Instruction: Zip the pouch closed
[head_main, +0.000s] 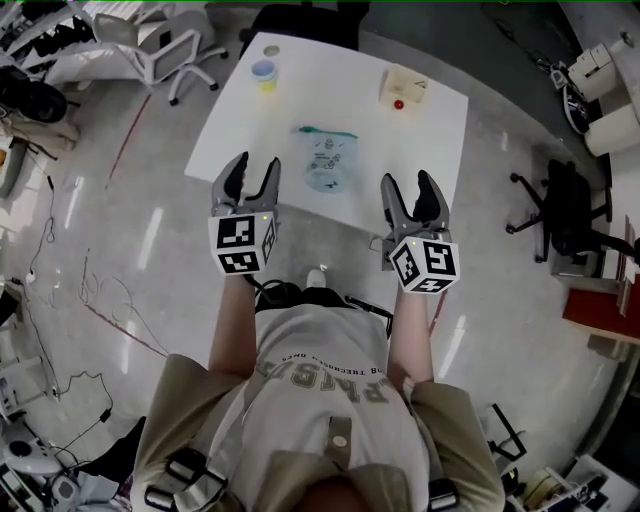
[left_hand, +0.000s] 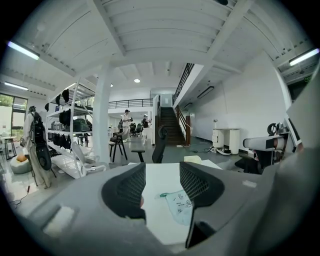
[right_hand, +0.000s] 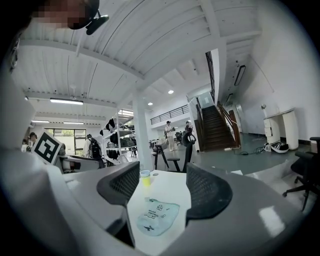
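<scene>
A pale blue-green pouch (head_main: 326, 160) with a green zip edge at its far end lies flat in the middle of the white table (head_main: 232, 128). Both grippers hang in the air short of the table's near edge, and neither touches it. My left gripper (head_main: 254, 168) is open and empty, near the table's front left. In the left gripper view the pouch (left_hand: 180, 205) shows between and beyond the jaws of the left gripper (left_hand: 162, 186). My right gripper (head_main: 408, 184) is open and empty at the front right. The pouch (right_hand: 157, 216) lies ahead of the right gripper (right_hand: 162, 186).
A small yellow cup (head_main: 264, 74) stands at the table's far left, and shows as a yellow cup (right_hand: 145, 177) in the right gripper view. A beige box (head_main: 403, 88) with a red dot sits far right. White office chairs (head_main: 165, 45) stand left, a black chair (head_main: 560, 205) right.
</scene>
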